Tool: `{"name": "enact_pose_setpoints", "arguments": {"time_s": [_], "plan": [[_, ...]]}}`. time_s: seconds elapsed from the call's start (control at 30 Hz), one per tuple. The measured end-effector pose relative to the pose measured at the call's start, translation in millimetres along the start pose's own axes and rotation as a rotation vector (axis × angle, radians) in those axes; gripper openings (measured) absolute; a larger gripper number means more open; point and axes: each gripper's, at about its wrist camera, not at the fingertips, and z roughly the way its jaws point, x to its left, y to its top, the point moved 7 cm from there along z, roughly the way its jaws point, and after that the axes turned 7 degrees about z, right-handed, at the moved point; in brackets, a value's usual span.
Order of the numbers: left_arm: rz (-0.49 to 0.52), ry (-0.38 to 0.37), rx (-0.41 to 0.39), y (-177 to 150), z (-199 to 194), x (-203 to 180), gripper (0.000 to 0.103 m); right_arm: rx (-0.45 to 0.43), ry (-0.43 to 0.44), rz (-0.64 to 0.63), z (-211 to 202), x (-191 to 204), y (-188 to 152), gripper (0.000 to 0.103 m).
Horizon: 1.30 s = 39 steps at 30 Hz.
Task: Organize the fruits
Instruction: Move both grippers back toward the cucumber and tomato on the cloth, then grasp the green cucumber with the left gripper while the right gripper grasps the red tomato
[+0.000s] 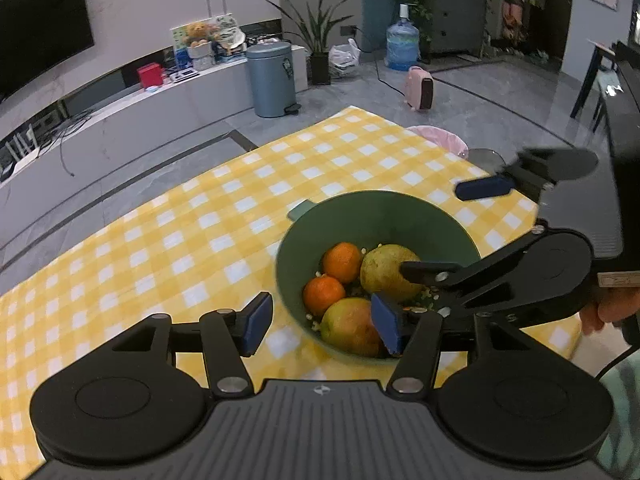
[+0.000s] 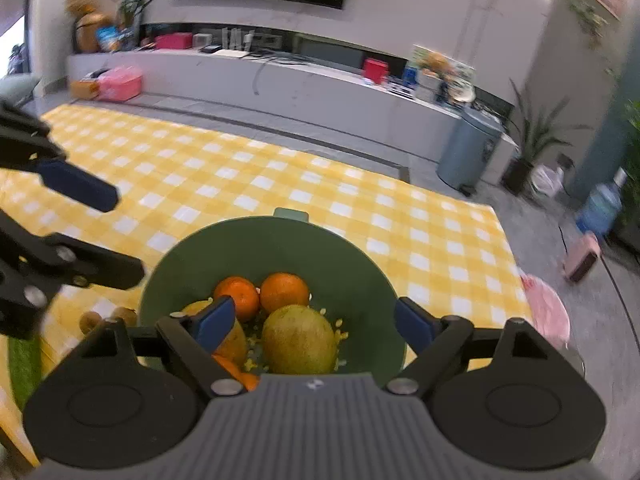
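A green bowl (image 1: 376, 216) stands on the yellow checked tablecloth (image 1: 200, 216). It holds two oranges (image 1: 342, 262), a yellow-green pear (image 1: 386, 274) and a reddish-green apple (image 1: 348, 326), with small loose bits on the bottom. My left gripper (image 1: 322, 326) is open, straddling the bowl's near rim, empty. My right gripper (image 2: 314, 324) is open above the bowl (image 2: 280, 248), over the pear (image 2: 300, 340), holding nothing. Two oranges (image 2: 284, 292) lie behind the pear. The right gripper also shows at the right of the left wrist view (image 1: 452, 228).
Two small brown kiwis (image 2: 124, 314) lie on the cloth left of the bowl. A pink bin (image 1: 440, 138) stands past the table's far edge. A blue-grey pedal bin (image 1: 270, 78), a water jug (image 1: 402, 46) and a TV bench are across the floor.
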Motion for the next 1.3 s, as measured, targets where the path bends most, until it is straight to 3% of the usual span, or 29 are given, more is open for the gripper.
{"name": "enact_pose_setpoints", "arguments": {"time_s": [0.33,0.67,0.8,1.0,1.3], "plan": [[-0.075,0.028,0.034,-35.7,-48.0,24.7,0.067,-0.035,0.065,0.167,-52.0,38.7,-29.7,0.092],[0.095,0.116,0.046,-73.6,-86.0,41.9,0.067,-0.051,0.056,0.270,-66.0,84.2,-67.1,0.092],[0.107,0.122,0.060,-90.0,-85.1,52.9,0.067,-0.052,0.020,0.291,-64.0,92.6,-80.6,0.090],[0.030,0.067,0.085,-112.1,-72.6,58.6,0.065,-0.049,-0.019,0.292,-56.9,98.3,-92.9,0.085],[-0.219,0.013,0.164,-135.0,-42.9,64.8,0.050,-0.024,0.001,0.285,-43.5,112.9,-105.2,0.076]]}}
